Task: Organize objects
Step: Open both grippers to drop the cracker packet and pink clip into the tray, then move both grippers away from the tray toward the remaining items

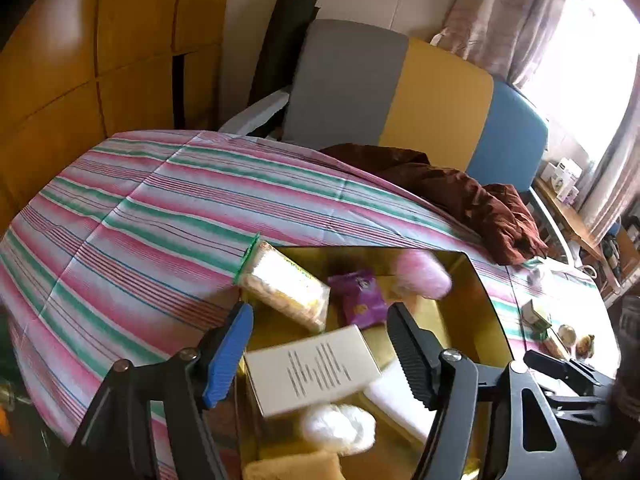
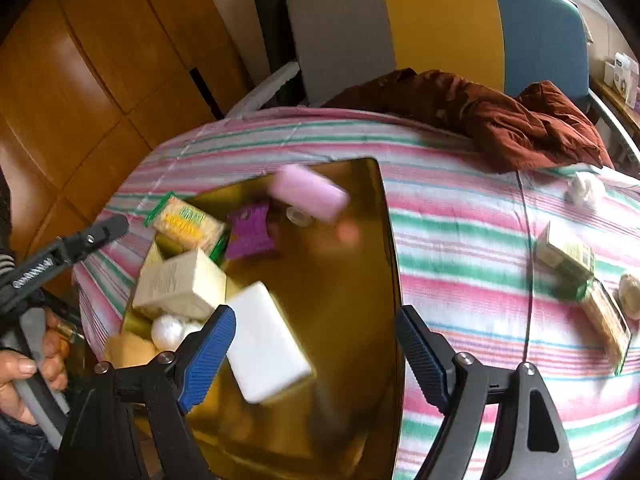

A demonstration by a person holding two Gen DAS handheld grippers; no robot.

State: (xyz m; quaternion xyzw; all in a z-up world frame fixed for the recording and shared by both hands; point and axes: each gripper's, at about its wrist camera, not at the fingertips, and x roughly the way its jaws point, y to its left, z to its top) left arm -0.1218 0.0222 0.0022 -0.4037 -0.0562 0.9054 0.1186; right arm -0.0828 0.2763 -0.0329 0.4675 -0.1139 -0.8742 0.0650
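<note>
A gold tray (image 2: pixel 352 280) lies on the striped tablecloth and holds a cracker pack (image 2: pixel 188 224), a purple packet (image 2: pixel 250 232), a cream box (image 2: pixel 180 284), a white block (image 2: pixel 266 344), a white ball (image 2: pixel 168 330) and a blurred pink block (image 2: pixel 310 192). My right gripper (image 2: pixel 316 344) is open and empty above the tray. My left gripper (image 1: pixel 320 344) is open and empty over the tray (image 1: pixel 472 300), above the cream box (image 1: pixel 312 368). The left gripper also shows at the left of the right wrist view (image 2: pixel 108 228). The pink block (image 1: pixel 424 274) looks blurred in the left wrist view too.
A green-and-cream box (image 2: pixel 568 258), a flat packet (image 2: pixel 608 320), a round pale item (image 2: pixel 630 296) and a white wad (image 2: pixel 586 192) lie on the cloth to the right. A brown cloth (image 2: pixel 500 120) is heaped at the far edge, before a grey, yellow and blue chair (image 2: pixel 440 28).
</note>
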